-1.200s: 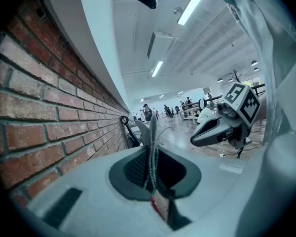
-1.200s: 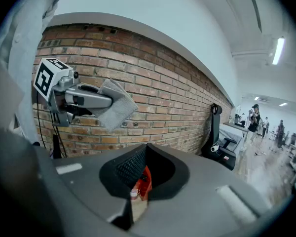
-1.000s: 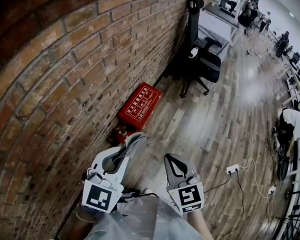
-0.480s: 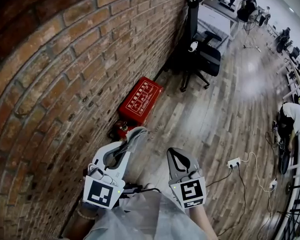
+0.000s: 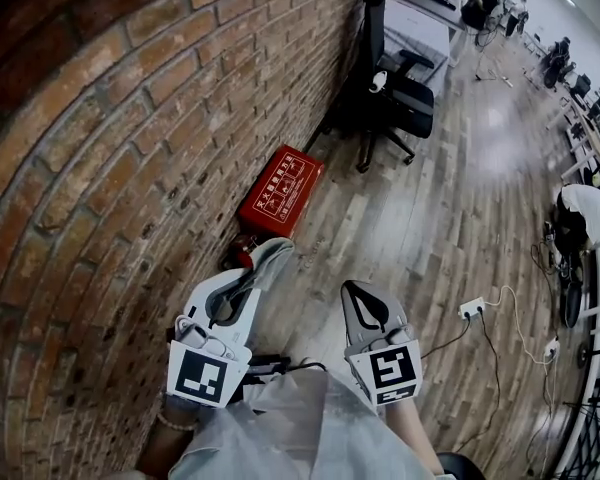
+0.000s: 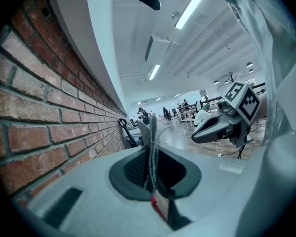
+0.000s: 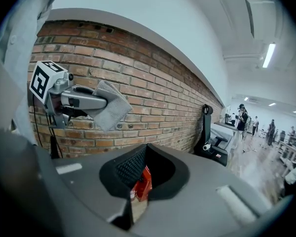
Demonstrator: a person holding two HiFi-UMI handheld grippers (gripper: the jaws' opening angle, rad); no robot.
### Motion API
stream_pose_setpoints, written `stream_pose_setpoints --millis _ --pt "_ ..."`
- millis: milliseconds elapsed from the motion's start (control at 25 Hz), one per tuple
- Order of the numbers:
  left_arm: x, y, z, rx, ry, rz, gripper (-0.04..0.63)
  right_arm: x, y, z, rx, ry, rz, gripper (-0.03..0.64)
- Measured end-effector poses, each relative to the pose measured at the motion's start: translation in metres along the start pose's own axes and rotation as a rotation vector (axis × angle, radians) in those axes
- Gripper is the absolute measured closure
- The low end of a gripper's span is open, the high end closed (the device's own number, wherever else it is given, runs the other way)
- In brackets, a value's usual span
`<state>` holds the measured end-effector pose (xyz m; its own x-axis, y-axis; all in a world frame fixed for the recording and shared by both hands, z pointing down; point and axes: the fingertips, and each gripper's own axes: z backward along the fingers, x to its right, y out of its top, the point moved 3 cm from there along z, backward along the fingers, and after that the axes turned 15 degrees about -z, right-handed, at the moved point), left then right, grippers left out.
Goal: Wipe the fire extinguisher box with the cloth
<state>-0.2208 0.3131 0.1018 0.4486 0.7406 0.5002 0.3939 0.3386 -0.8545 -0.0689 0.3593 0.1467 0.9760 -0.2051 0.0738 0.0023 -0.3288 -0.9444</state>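
Left gripper (image 5: pixel 250 286): is clamping its jaws on the cloth (image 6: pixel 151 147), which is pinched flat between them.
Cloth: is sticking out past the left gripper's tips as a grey fold, off the floor and not touching the box.
Right gripper (image 5: pixel 362 303): is hovering just beside the left one, on its right, with its jaws pressed together and nothing between them.
Fire extinguisher box (image 5: pixel 280 190): is lying on the wooden floor (image 5: pixel 430 228) ahead of the left gripper's tips, beyond the cloth and clear of it. It is red, with its printed face turned up. From the right gripper it is sitting ahead and to the left, and a sliver of red is showing through the slit under that gripper's jaws.
Brick wall (image 5: pixel 110 168): is running along the left gripper's left side, and the box's long edge is lying along its foot.
Power strip (image 5: pixel 470 309): is lying on the floor off to the right of the right gripper, white, with a cable trailing from it.
Office chair (image 5: pixel 392 98): is standing past the box, farther along the wall, well apart from both grippers.
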Motion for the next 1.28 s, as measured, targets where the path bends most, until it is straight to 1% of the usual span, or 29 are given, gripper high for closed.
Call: stream_pose_setpoints --millis 240,440,720,1000,1280 --pt "-0.004 0.001 0.01 0.037 -0.02 -0.029 0.583 -0.015 0.003 0.005 0.034 -0.036 -0.002 0.606" --pt "-0.003 -0.003 0.02 0.045 -0.035 -0.052 0.583 -0.026 -0.005 0.009 0.043 -0.051 -0.024 0.606" --pt "-0.005 -0.005 0.023 0.052 -0.046 -0.05 0.583 -0.033 -0.005 0.003 0.044 -0.052 -0.036 0.606" --pt "-0.009 -0.01 0.012 0.045 -0.047 -0.044 0.583 -0.026 -0.003 -0.006 0.039 -0.047 -0.029 0.606" --pt "-0.015 -0.02 -0.014 0.016 -0.034 -0.032 0.583 -0.003 -0.003 -0.029 0.027 -0.025 -0.037 0.606"
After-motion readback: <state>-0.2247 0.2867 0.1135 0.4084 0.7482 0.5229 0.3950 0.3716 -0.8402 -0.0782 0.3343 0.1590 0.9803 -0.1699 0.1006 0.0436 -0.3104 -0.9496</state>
